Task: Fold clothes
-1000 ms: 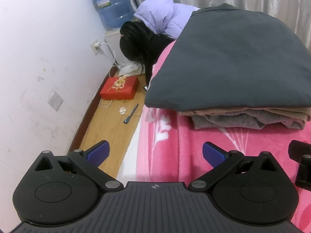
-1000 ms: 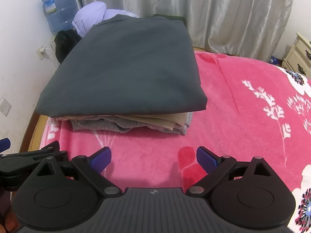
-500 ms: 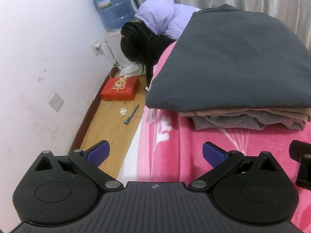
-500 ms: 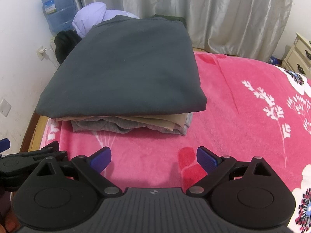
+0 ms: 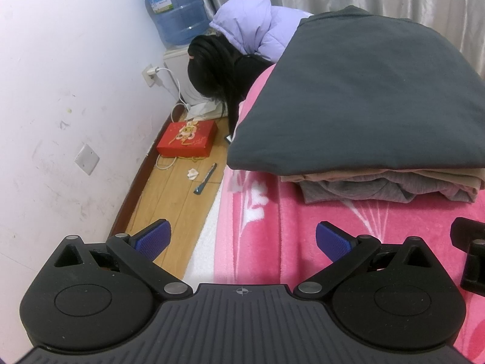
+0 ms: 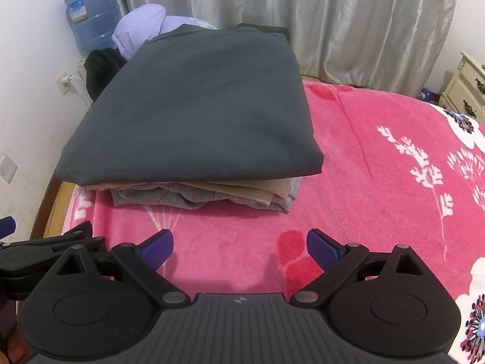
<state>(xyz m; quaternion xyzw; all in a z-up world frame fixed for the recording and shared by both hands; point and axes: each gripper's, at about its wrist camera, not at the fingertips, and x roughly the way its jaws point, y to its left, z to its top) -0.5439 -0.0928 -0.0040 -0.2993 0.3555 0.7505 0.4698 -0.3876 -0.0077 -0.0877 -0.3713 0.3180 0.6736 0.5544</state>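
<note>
Lying straight ahead of both tools, the folded dark grey cloth (image 6: 194, 112) tops a small pile on the pink flowery blanket (image 6: 379, 182). Right gripper (image 6: 239, 247) and left gripper (image 5: 242, 238) are both wide apart and empty; the right one faces it squarely.

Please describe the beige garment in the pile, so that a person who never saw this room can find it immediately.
On the pink floral blanket lies one pile of folded clothes near the wall side. The beige garment is the thin middle layer, directly under the large dark grey top piece. Only its edge shows, and its tan colour separates it from the light grey garment beneath.
</note>
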